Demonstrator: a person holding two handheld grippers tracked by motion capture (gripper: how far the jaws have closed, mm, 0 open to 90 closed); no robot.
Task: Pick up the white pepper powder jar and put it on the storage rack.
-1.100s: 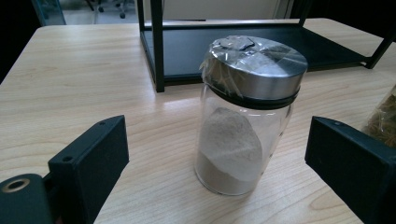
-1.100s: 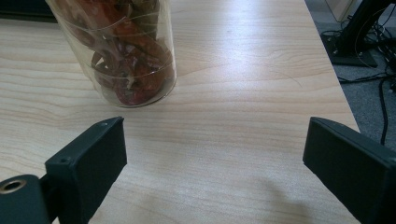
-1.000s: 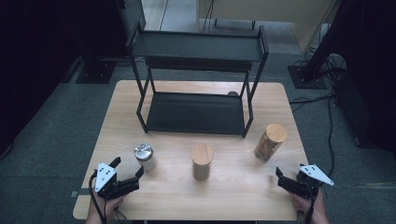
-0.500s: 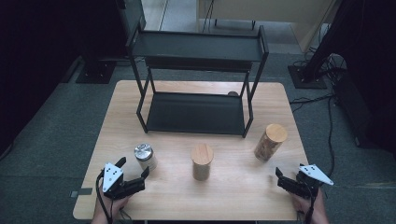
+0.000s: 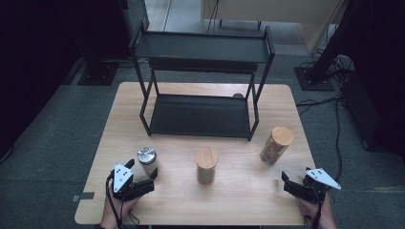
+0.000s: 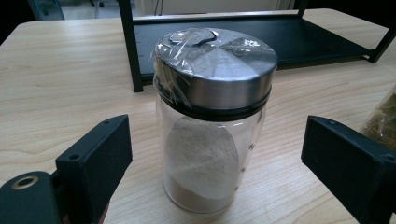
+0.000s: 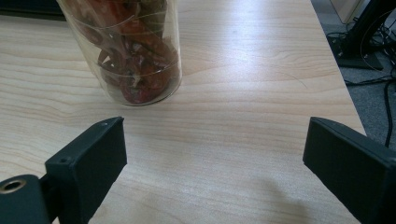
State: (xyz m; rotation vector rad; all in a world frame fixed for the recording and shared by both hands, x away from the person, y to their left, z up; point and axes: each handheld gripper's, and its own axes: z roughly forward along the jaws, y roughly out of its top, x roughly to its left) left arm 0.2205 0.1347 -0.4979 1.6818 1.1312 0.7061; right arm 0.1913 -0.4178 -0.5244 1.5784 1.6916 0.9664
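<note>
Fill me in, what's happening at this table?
A person holds a tool in each hand at a wooden table. The left tool is open, its jaws either side of a metal-lidded jar of powder, not gripping it. The right tool is open too, short of a jar of dried chillies. A black rack stands behind.

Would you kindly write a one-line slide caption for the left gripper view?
Open left gripper lined up on a steel-lidded jar of powder, before a black rack.
</note>
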